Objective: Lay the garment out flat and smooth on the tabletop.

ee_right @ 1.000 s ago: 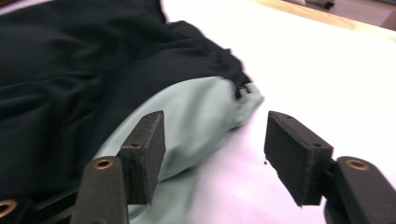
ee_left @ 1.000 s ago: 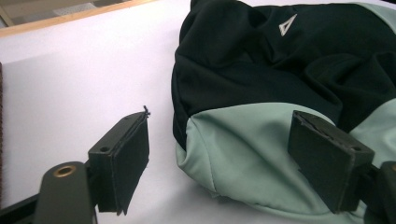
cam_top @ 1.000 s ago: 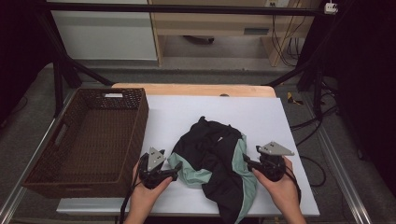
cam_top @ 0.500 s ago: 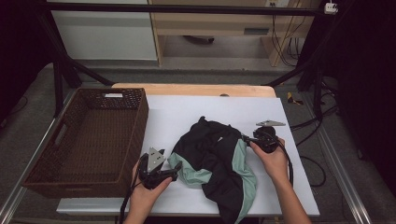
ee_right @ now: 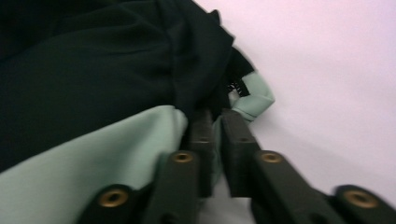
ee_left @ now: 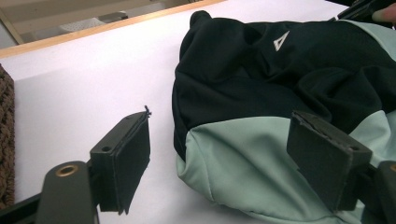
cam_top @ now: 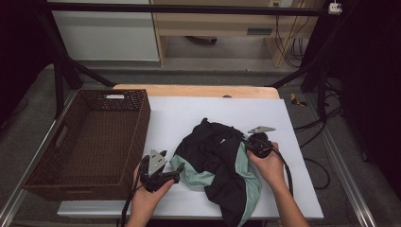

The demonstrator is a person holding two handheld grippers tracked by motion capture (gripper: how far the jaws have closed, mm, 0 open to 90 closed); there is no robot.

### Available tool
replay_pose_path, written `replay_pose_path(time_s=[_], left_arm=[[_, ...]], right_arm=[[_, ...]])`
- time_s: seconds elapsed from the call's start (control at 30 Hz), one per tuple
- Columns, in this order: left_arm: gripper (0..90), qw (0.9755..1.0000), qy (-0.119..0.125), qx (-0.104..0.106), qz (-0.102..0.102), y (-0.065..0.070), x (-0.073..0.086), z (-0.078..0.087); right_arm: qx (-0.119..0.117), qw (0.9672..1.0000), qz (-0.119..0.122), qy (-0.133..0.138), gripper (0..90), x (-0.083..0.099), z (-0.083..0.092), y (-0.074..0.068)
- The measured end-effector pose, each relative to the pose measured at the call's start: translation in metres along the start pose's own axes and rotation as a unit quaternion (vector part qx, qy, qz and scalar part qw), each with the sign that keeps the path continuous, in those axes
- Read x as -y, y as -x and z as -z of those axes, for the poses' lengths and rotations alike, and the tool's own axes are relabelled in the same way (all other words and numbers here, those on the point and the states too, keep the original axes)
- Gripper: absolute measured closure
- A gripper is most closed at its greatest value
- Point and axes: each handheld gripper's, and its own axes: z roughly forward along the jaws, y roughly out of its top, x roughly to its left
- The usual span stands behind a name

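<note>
Two grippers: I work both at the bench (cam_top: 198, 109), one on each side of a crumpled garment.
Garment: the black and mint-green jacket (cam_top: 217, 163) lies bunched on the white bench top, right of the basket and apart from it.
Basket: the brown wicker basket (cam_top: 135, 142) sits at the bench's left end; from above I see its woven floor with nothing lying on it.
Left gripper: my left gripper (cam_top: 174, 173) rests at the jacket's left edge, jaws standing wide, nothing pinched between them.
Right gripper: my right gripper (cam_top: 246, 141) is at the jacket's right edge; its jaws have just been closing and are now clamped on a fold of green fabric.
Left gripper view: it shows a small white triangle logo (ee_left: 280, 41) on the black cloth, too small to make out clearly from above.
Right gripper view: it shows the green fold (ee_right: 215, 135) nipped between the two black jaws, a contact that my hand (cam_top: 267, 163) hides from above.
</note>
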Motion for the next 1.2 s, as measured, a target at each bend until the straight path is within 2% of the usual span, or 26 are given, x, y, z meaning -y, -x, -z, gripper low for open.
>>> replay_pose_path(time_s=[0.13,0.2,0.3,0.43,0.6,0.77,0.9,0.97,1.07,1.2], left_arm=[[21.3,1.0,0.0,-0.002,0.003,-0.002,0.0,0.001],[21.3,1.0,0.001,-0.004,0.003,-0.003,0.0,0.001],[21.4,1.0,0.0,-0.004,0.004,-0.004,0.0,0.0],[21.4,1.0,-0.001,-0.005,0.004,-0.004,0.0,0.001],[21.3,1.0,-0.001,-0.007,0.004,-0.004,0.0,0.001],[21.3,0.9999,-0.003,-0.009,0.008,-0.007,0.0,0.001],[21.3,0.9999,-0.006,-0.009,0.01,-0.007,0.001,0.0],[21.2,0.9999,-0.008,-0.009,0.01,-0.007,0.001,0.0],[21.2,0.9999,-0.01,-0.006,0.009,-0.007,0.001,-0.001],[21.1,0.9999,-0.01,-0.005,0.009,-0.006,0.001,-0.002]], right_arm=[[0.015,0.9998,0.008,0.008,87.7,0.0,0.008,-0.003],[0.021,0.9995,0.003,0.022,87.7,0.001,0.017,-0.002],[0.029,0.999,0.012,0.031,87.8,0.004,0.032,-0.003],[0.033,0.9985,0.01,0.042,87.8,0.011,0.051,0.0],[0.039,0.9979,-0.016,0.05,87.8,0.03,0.075,0.006],[0.038,0.9971,-0.038,0.054,87.6,0.051,0.092,0.007],[0.034,0.9977,-0.047,0.035,87.4,0.067,0.088,0.007],[0.026,0.997,-0.066,0.031,87.2,0.071,0.083,0.01],[0.019,0.9965,-0.071,0.04,86.8,0.073,0.083,0.013],[0.02,0.9962,-0.062,0.057,82.0,0.073,0.086,0.012]])
